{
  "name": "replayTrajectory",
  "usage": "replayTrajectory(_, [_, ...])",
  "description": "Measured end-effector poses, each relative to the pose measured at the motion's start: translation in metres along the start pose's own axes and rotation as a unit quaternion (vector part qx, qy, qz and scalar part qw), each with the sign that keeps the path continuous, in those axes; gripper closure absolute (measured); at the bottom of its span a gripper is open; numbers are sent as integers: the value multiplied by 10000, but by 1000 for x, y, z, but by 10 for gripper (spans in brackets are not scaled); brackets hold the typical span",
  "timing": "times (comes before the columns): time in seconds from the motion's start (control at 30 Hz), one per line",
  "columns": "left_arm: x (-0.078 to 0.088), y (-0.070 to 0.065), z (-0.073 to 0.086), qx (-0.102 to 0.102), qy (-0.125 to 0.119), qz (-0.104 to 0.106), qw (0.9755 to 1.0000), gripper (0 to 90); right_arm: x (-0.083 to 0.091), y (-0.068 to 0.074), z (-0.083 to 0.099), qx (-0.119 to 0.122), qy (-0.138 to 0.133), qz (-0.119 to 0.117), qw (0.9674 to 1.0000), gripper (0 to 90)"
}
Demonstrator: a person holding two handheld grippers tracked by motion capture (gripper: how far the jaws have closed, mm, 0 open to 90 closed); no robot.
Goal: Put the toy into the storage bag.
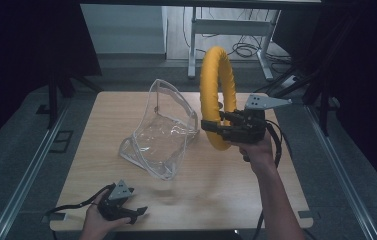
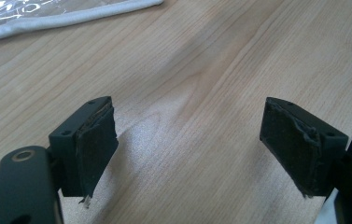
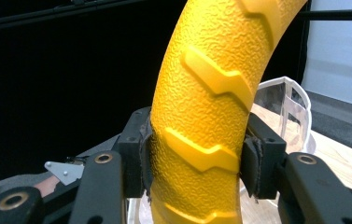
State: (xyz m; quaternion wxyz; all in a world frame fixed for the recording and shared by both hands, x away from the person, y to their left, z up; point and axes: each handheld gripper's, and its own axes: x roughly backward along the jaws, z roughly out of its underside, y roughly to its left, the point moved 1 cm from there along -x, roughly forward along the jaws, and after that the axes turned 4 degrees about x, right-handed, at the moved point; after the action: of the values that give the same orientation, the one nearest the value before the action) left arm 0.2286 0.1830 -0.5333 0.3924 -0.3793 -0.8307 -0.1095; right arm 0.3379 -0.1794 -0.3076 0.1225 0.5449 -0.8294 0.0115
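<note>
the right gripper (image 1: pixel 215 128) is seen right of centre in the high view, clamped on the lower part of a yellow ring (image 1: pixel 217 95), which is held upright above the worktop (image 1: pixel 216 185). both pads are pressed against the ring's ribbed sides. the left gripper (image 1: pixel 137 212), at the lower left, is held wide open with nothing between its jaws, low over bare wood. a clear bag (image 1: pixel 162 131), standing left of the ring, appears empty.

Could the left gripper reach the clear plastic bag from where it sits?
Probably yes. The left gripper rests open at the table's near edge, and bare wood lies between it and the clear plastic bag; the yellow ring is held aside.
</note>
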Motion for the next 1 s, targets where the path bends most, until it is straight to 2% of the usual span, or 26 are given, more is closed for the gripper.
replayTrajectory(0.27, [-1,1,0,-2,16,13,10000,186,0,6,-9,41,-198,-24,9998,516])
replayTrajectory(0.47, [0,0,-1,12,-1,18,10000,186,-1,15,-21,162,-382,-89,9991,515])
replayTrajectory(1.0, [0,0,0,20,-10,22,10000,186,-12,32,-38,337,-613,-312,9971,515])
